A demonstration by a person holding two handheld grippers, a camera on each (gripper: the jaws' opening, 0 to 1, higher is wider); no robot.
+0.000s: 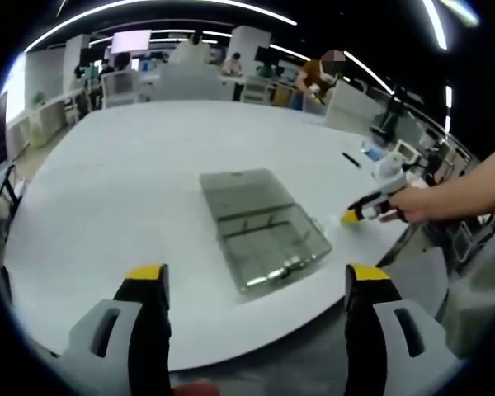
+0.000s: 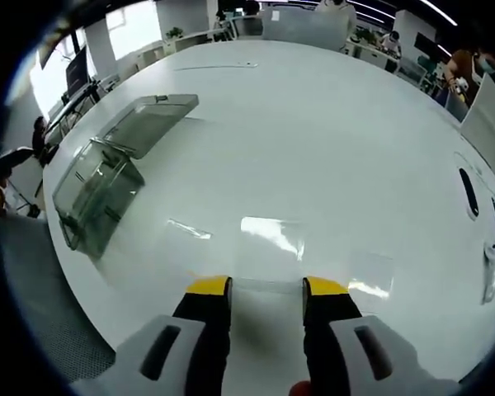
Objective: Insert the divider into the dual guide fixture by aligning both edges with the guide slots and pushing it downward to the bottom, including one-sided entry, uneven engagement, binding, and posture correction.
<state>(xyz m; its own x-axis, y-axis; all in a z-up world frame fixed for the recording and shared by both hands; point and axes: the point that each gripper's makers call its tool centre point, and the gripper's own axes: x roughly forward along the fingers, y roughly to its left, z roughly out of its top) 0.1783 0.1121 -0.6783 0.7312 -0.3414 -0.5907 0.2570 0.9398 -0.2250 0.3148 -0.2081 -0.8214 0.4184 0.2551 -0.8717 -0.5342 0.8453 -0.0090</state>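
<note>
Item: my left gripper [image 1: 256, 274], jaws wide apart, nothing between them, above the near edge of the white bench [image 1: 132, 181].

Item: clear plastic box [image 1: 262, 231] with its lid laid open flat, on the bench ahead of my left jaws.

Item: my right gripper [image 2: 266, 286], jaws narrow and empty, tips low over the bench. The box [image 2: 99, 190] lies well off to their left.

Item: clear flat sheets [image 2: 272, 235] on the bench just beyond my right jaws; whether one is the divider I cannot tell.

White table [image 1: 132, 190] — clear open box [image 1: 260, 227], clear sheets [image 2: 271, 235].
</note>
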